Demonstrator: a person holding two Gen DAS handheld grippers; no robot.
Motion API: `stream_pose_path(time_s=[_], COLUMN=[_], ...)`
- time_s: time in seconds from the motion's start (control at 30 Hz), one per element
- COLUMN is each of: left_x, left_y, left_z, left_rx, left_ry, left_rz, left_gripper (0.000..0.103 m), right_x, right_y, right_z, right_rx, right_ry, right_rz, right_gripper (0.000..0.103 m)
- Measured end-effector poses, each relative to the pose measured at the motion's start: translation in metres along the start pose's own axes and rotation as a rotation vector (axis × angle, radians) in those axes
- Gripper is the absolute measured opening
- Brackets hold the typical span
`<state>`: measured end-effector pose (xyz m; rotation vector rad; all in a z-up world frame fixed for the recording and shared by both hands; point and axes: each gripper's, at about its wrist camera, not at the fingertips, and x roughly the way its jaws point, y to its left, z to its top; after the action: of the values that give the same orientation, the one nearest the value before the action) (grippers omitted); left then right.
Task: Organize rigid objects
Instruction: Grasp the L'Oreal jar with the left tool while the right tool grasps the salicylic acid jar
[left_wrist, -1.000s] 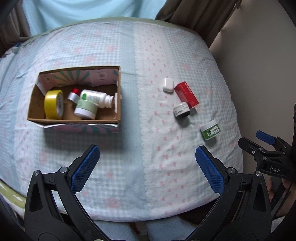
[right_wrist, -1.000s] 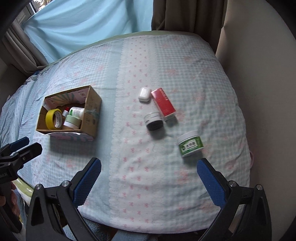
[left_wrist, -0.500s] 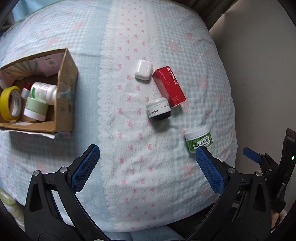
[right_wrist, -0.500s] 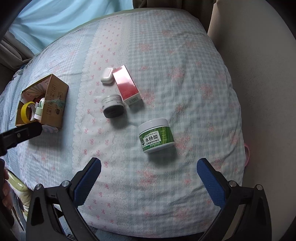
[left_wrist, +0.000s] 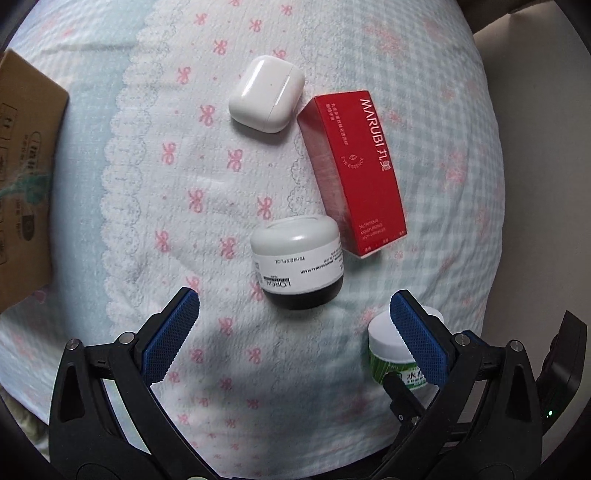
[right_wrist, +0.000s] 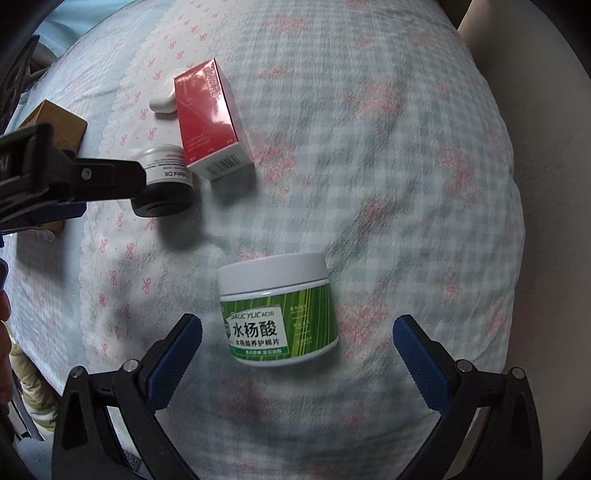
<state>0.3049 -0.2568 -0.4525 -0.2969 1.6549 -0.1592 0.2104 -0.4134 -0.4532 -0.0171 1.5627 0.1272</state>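
left gripper (left_wrist: 294, 317) spread wide, nothing between the blue pads (left_wrist: 171, 334). just ahead of the gap, black jar with white lid (left_wrist: 297, 264) on its side on the patterned bedspread (left_wrist: 207, 206). beyond it, touching, red box (left_wrist: 352, 171); farther out, white earbud case (left_wrist: 266, 94). cardboard box (left_wrist: 22, 166) well off to the left.

right gripper (right_wrist: 297, 345) likewise gaping, empty. green jar (right_wrist: 279, 310) lying just ahead, partly between the tips.
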Motion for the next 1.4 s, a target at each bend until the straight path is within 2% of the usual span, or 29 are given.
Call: stream_pose_path(time_s=[0.33,0.63,0.77,1.1,1.33,1.4], left_x=[0.032,0.036,0.034,0.061,0.080,0.075], left_y=[0.012,-0.007,-0.010,-0.019,-0.029,-0.022], left_z=[0.022,0.032,0.020,0.019,0.031,0.037], left_rx=[-0.112,-0.043,-0.001,-0.037,-0.071,-0.081], left_ry=[0.058,0.069,0.073,0.118,0.137,0.131], left_rz=[-0.010,-0.023,0.018,0.029,0.027,0.019], left_gripper=[0.102,0.097,0.097,0.088,0.083,0.071], right_x=[0.030,0.051,0.054,0.051,0.052,0.052], right_y=[0.008,0.014,0.013,-0.008,-0.001,0.000], right_z=[0.018,0.017,0.009,0.012,0.024,0.024], right_rx=[-0.049,-0.041,-0.037,-0.028,-0.048,-0.049], right_ry=[0.056,0.107,0.108,0.102,0.123,0.121], right_rz=[0.003,0.015,0.016,0.024,0.032,0.035], right_gripper=[0.103,0.103,0.103,0.103,0.079,0.076])
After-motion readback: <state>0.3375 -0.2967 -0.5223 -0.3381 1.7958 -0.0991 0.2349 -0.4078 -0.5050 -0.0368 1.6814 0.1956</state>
